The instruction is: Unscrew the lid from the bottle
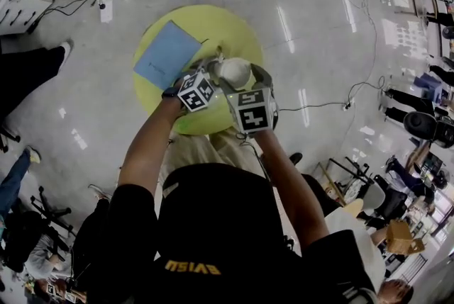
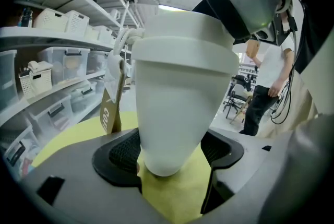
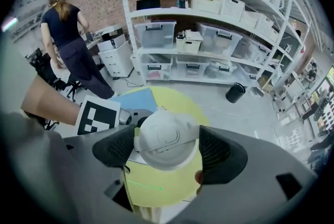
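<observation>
Head view: a round yellow tabletop stands on a glossy grey floor, and a blue sheet lies on its left part. The white bottle is over the near part of the tabletop, just right of the sheet, between the two tools I am steering. Left gripper view: the left hand-held gripper is closed on the bottle's narrow lower end, with a ribbed black pad against each side. The body widens upward to a broad band below the top. Yellow surface shows directly beneath the base, but I cannot tell whether the base rests on it. A brown paper tag hangs at the left side of the bottle. Right gripper view: the right hand-held gripper points steeply down onto the lid. I read it as gripping, since the pads meet the lid's rim on the left and on the right. The lid sits on the bottle. The marker cube of the left tool shows just left of it, with the blue sheet behind. Background: white shelving with storage bins stands on the far side, and a person in dark clothes stands at the far left, well apart from the tabletop.
</observation>
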